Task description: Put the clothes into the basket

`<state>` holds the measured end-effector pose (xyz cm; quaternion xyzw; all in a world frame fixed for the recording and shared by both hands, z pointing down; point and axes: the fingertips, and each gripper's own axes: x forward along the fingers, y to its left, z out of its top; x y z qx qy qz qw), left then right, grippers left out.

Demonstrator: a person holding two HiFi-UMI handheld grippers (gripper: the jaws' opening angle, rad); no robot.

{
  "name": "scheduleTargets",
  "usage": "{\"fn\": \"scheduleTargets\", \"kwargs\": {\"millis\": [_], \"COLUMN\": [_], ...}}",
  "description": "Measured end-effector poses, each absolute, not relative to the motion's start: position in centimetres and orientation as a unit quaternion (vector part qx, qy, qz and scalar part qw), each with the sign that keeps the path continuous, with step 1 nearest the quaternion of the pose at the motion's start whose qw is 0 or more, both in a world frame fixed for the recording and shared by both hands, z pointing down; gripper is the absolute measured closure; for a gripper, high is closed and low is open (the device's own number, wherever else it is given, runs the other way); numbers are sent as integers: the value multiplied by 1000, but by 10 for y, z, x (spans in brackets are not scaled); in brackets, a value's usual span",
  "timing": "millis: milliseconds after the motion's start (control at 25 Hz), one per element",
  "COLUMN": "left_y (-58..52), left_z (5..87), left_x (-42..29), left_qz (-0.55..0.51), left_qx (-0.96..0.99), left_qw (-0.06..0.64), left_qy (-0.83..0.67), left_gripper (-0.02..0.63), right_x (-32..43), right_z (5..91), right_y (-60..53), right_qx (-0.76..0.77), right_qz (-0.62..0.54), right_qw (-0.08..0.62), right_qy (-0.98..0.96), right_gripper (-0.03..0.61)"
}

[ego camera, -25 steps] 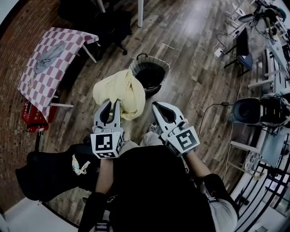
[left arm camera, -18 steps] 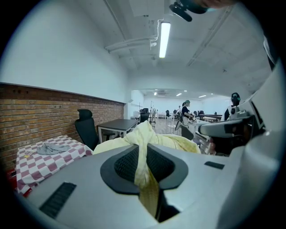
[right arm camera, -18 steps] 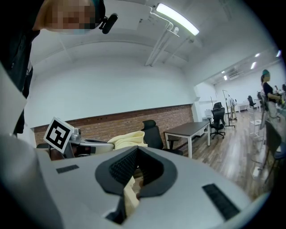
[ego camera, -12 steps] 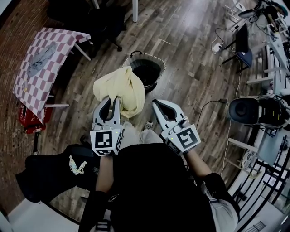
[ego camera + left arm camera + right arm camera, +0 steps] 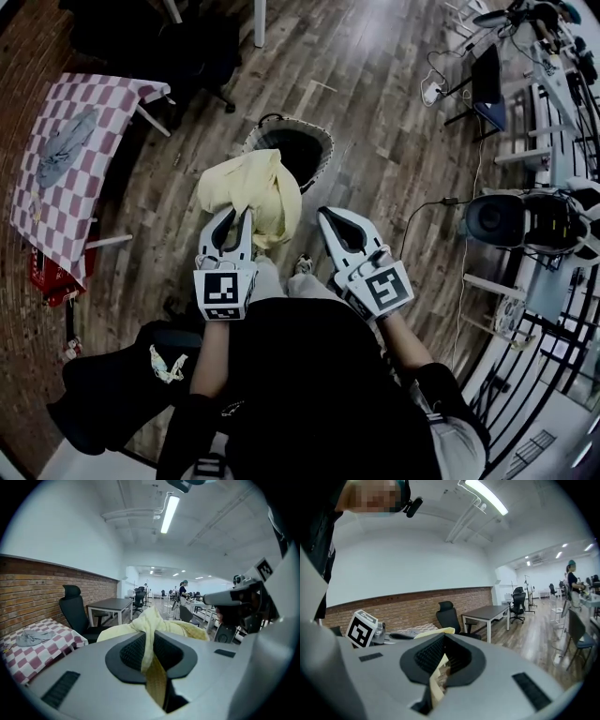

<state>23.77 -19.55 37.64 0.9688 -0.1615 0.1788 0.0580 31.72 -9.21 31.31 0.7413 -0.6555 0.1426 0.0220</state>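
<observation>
Seen from above, a person stands on a dark wooden floor and holds a grey claw in each hand, both pointing forward.

The left claw is closed tight on a pale yellow garment. In the left gripper view, a fold of the yellow cloth runs down through the slit between the jaws. The rest of it bunches up in a soft heap past the tips. From above, the garment hangs in a loose bundle off the floor. It sits on the near side of a round woven basket and overlaps the basket's near rim. The basket stands on the floor ahead of the person, and its inside looks dark.

The right claw is just beside the garment, to its right. Its jaws are drawn together with the tips meeting. In the right gripper view, a thin sliver of pale yellow shows in the slit. Whether any cloth is caught there cannot be told.

To the left is a table with a red and white checked cover. A crumpled grey garment lies on it. A black office chair stands at the lower left, near the person's left arm.
</observation>
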Motion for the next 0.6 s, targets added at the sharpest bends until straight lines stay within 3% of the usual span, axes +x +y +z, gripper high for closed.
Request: {"fn": "scheduleTargets", "kwargs": {"millis": [600], "left_y": [-256], "left_z": [458], "left_x": [267], "left_qz": [214], "left_qx": [970], "left_qw": [66], "left_qy": [-93], "left_gripper": [555], "right_x": [339], "right_z": [351], "right_y": [-155], "right_qx": [773], "right_qz": [157], "right_qw": [41], "right_qy": [-613], "right_gripper": [569]}}
